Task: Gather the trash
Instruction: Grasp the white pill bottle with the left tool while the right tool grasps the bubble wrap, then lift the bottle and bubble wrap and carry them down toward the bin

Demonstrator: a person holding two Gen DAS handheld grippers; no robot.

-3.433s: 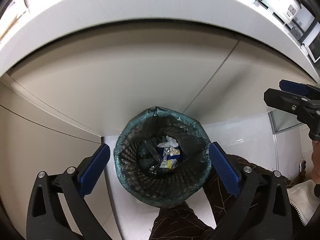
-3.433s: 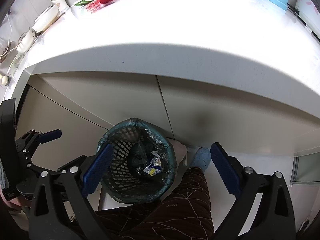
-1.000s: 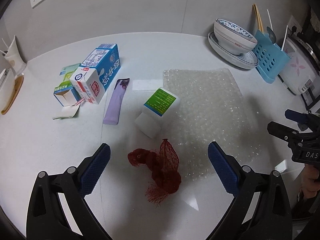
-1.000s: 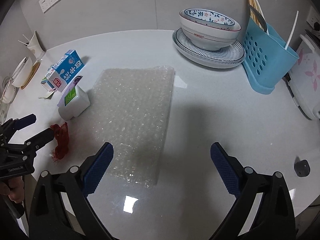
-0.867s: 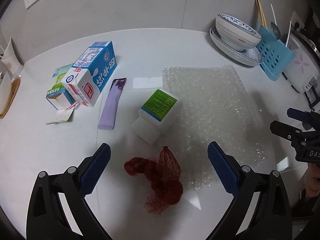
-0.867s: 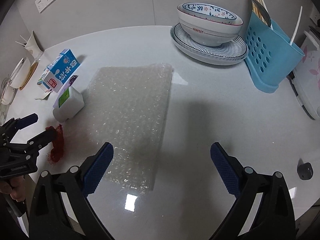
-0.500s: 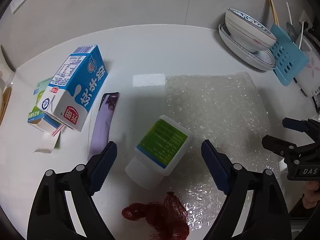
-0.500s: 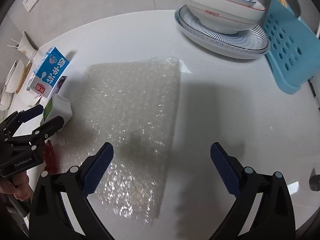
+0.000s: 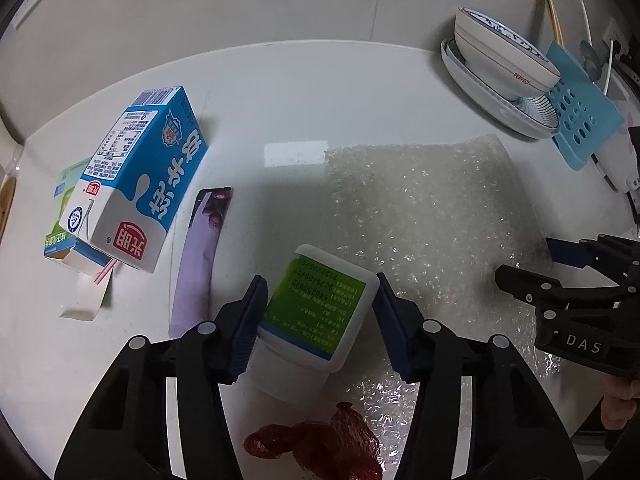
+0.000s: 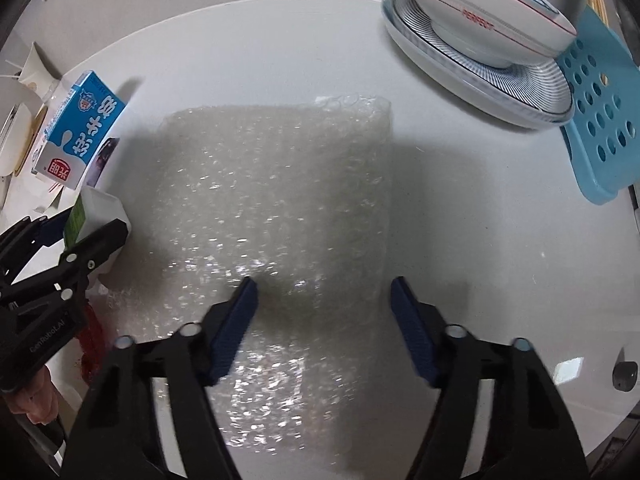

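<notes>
The small white bottle (image 9: 316,320) with the green label lies on its side on the counter (image 9: 304,92), right between the jaws of the left gripper (image 9: 318,320); its long way runs from the camera outward and a bit to the right, so the jaws come at its two flat sides, which is the easy way to pinch it; the jaws are closing, the left pad looks to be touching it, but the right pad is just beside it with a thin gap; the right gripper (image 10: 322,322) hangs over the near part of the bubble wrap (image 10: 276,216), its jaws closing too, with the flat sheet under them and nothing pinched yet; the sheet's long way runs away from the camera; the red net (image 9: 320,448) lies just behind the bottle, near the counter's edge.
</notes>
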